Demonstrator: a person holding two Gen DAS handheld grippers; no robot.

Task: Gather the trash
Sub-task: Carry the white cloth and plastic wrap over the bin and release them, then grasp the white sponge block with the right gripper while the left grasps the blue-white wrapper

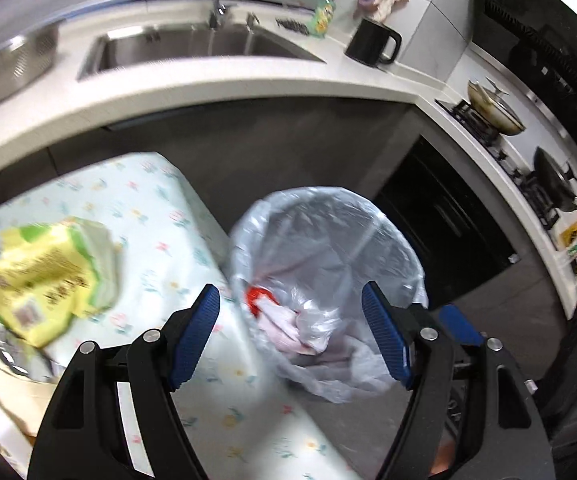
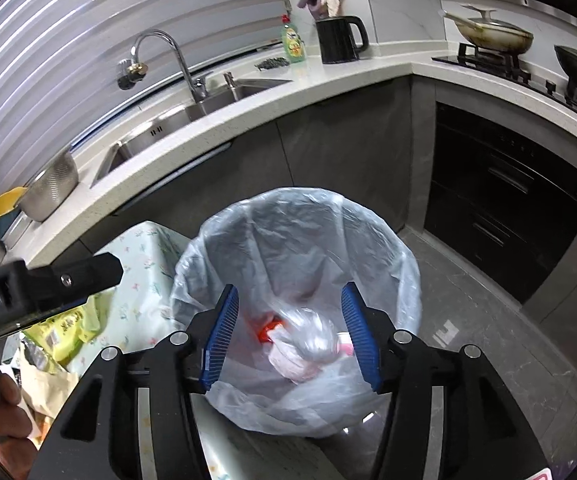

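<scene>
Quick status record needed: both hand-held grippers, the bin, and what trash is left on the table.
left hand-held gripper: open, empty, above the table edge and bin
right hand-held gripper: open, nothing between its pads, over the bin
bin: lined with a clear bag, crumpled plastic and a red scrap inside
table: floral cloth
trash left: yellow-green wrapper lying on the table

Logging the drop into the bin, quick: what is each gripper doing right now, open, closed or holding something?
Left gripper: open, holding nothing.
Right gripper: open above the lined trash bin, nothing between its pads; a clear plastic bag lies in the bin below.
</scene>
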